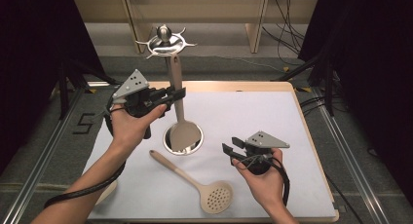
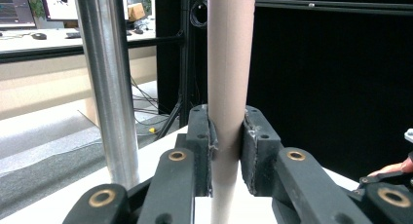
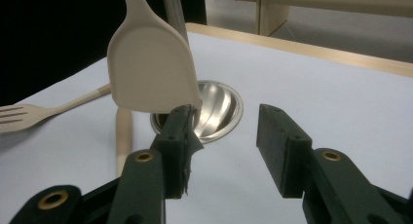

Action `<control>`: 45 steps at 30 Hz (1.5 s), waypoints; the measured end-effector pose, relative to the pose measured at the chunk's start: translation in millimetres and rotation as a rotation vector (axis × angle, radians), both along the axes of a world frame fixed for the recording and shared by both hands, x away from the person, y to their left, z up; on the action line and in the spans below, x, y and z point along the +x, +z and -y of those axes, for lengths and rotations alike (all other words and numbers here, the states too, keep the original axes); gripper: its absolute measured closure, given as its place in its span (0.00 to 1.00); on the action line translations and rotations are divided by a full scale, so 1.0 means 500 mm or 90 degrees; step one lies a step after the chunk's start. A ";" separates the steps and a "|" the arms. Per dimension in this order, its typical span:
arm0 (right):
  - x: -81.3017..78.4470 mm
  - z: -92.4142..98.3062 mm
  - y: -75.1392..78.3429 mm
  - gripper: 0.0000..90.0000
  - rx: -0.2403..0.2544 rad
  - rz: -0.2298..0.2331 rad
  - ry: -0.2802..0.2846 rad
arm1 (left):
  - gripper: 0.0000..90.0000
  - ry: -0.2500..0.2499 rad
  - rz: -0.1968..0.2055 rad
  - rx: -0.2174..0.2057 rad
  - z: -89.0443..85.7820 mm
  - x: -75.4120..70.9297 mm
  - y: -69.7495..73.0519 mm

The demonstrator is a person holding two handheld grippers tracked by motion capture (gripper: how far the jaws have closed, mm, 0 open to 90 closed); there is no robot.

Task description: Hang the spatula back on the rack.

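A beige spatula [image 1: 176, 80] stands upright beside the pole of a metal utensil stand [image 1: 165, 41]. Its blade [image 3: 151, 73] hangs just above the stand's round base [image 1: 191, 145]. My left gripper [image 1: 178, 95] is shut on the spatula's handle [image 2: 226, 87], with both pads pressed against it, and the stand's pole [image 2: 107, 87] is just to the left. Whether the handle's top sits on a hook I cannot tell. My right gripper [image 1: 229, 149] hovers low to the right of the base, open with nothing between its jaws [image 3: 226, 136].
A beige slotted spoon [image 1: 197, 184] lies on the white mat [image 1: 253, 112] in front of the base. A beige fork [image 3: 24, 116] lies further left. The mat's wooden edge [image 1: 311, 136] runs along the right side. Black curtains flank the table.
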State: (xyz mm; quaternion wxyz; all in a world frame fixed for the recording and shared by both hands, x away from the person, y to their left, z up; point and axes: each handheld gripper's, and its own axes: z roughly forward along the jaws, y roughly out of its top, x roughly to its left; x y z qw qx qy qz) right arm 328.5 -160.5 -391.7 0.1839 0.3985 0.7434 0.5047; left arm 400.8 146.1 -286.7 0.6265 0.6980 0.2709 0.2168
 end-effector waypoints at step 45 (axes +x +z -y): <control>0.016 0.065 0.021 0.59 0.015 -0.003 -0.048 | 0.89 0.025 0.056 -0.016 -0.061 -0.040 0.022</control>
